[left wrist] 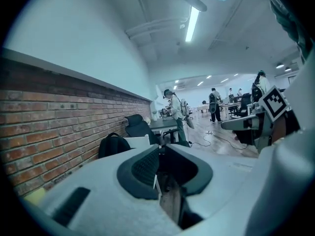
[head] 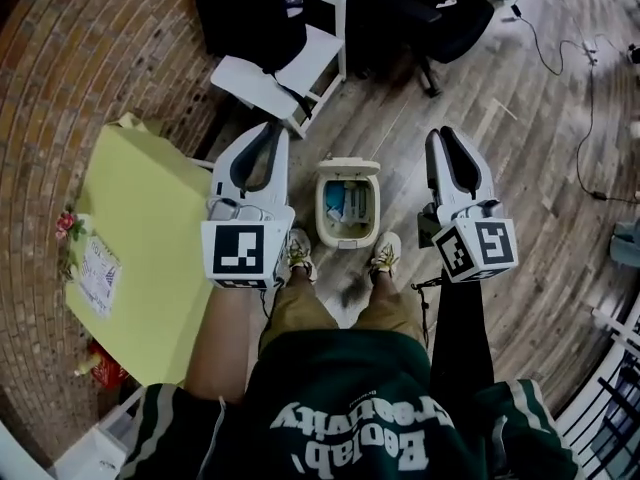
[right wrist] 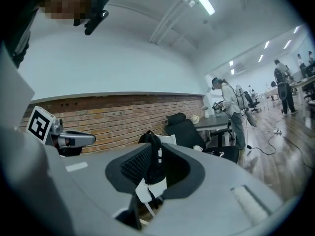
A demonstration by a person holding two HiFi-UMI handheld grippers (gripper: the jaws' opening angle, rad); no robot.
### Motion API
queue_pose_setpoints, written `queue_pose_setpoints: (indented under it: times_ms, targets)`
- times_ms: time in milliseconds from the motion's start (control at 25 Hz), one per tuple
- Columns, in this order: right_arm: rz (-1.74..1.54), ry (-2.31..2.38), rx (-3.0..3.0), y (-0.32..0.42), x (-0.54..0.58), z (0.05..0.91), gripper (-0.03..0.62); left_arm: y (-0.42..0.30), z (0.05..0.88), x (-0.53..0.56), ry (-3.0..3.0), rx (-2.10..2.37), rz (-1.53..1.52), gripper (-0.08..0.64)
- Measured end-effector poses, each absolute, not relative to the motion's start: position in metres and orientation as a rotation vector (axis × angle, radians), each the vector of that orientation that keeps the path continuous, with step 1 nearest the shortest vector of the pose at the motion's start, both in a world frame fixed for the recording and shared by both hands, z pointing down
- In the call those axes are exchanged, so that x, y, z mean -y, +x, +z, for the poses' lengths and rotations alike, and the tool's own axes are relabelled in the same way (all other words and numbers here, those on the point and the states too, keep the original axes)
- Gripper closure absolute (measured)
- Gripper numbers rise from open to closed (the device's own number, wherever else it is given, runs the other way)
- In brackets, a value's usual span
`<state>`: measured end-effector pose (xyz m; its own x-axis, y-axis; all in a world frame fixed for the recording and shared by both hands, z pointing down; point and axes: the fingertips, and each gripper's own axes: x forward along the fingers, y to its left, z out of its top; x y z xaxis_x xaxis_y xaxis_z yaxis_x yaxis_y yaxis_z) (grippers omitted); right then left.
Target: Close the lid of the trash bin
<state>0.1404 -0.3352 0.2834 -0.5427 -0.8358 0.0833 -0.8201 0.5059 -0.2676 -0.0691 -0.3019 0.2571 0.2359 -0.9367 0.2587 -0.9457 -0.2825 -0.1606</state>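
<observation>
We see the trash bin point(head: 323, 208) on the wood floor point(head: 520, 148), just ahead of the person's shoes point(head: 298, 251) and between the two claws. Its lid point(head: 348, 167) is open, at the far side, w/ some pale rubbish inside. The left claw point(head: 272, 134) is left of the bin and the right claw point(head: 441, 134) is right of it. Neither touches it, and both have jaws apart w/ nothing between them. A yellow tabletop point(head: 140, 228) is at far left.
</observation>
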Motion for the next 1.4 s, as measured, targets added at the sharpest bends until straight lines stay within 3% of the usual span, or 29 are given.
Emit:
queue_pose_setpoints:
  times_ms: [1400]
  targets:
    - [-0.789,-1.479,-3.020,0.025,0.346,0.515,0.512,-0.089,0.388,0.301,2.518,1.612,0.351,0.509]
